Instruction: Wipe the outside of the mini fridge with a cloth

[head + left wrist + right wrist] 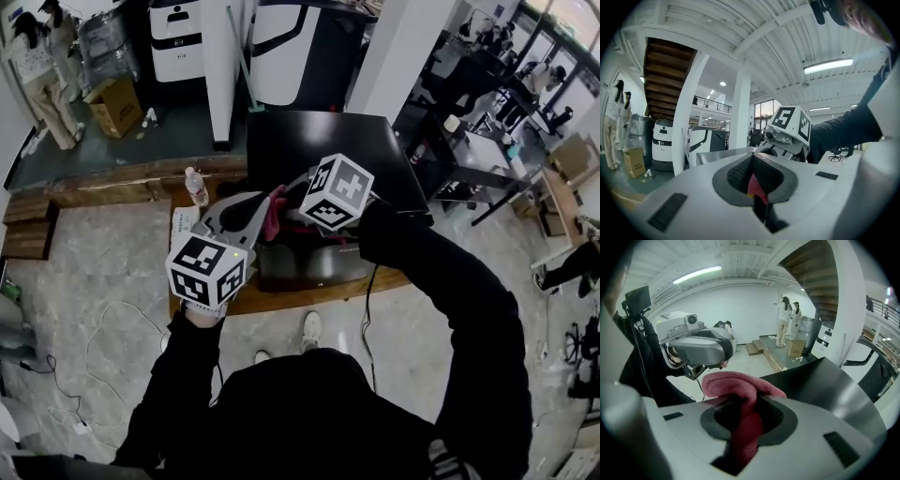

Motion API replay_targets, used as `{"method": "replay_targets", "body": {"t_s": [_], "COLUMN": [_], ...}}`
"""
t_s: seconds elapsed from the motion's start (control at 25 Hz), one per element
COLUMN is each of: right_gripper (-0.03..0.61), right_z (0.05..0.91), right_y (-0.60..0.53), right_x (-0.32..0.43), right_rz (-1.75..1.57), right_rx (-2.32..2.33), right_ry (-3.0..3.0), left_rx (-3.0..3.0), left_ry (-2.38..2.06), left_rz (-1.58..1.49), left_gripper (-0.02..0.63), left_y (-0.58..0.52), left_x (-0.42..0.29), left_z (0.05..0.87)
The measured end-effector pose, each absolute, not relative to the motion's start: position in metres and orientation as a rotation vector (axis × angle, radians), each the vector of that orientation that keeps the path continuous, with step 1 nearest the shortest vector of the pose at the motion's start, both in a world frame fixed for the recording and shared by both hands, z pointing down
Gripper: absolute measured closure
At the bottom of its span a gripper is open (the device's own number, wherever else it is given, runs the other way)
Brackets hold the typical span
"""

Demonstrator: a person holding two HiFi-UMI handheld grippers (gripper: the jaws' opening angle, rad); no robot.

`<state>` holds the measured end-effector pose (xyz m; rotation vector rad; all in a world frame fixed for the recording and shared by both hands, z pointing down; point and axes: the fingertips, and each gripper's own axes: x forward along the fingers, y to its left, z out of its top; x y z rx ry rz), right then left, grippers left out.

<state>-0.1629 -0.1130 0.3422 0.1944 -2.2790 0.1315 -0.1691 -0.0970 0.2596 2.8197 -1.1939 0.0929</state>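
Right gripper (740, 414): jaws clamped on the cloth (740, 385), a pink-red fold bulging out above the pads and a strip running down between them. Left gripper (752, 180): jaws closed on a thin red edge of the same cloth (755, 188). In the head view the two grippers meet tip to tip, the cloth (275, 217) bunched between them, over the front edge of the black mini fridge (319, 150). Contact between cloth and fridge cannot be determined

No readable text or number anywhere; only coded square markers on left cube (206, 272) and right cube (336, 192)
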Motion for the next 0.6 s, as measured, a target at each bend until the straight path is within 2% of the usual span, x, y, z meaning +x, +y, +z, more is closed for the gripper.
{"method": "replay_targets", "body": {"t_s": [0.28,0.6], "right_gripper": [0.486,0.486], "right_z": [0.331,0.255], "right_y": [-0.092,-0.149], "right_x": [-0.146,-0.072], "right_rz": [0.092,0.061], "right_rx": [0.253,0.528], "right_ry": [-2.284,-2.432], "left_rx": [2.861,2.915], "left_ry": [-1.145,-1.16], "left_rz": [0.044,-0.039], "left_gripper": [0.609,0.609], "left_y": [-0.088,-0.102], "left_x": [-0.155,-0.124], "left_z": [0.244,0.213]}}
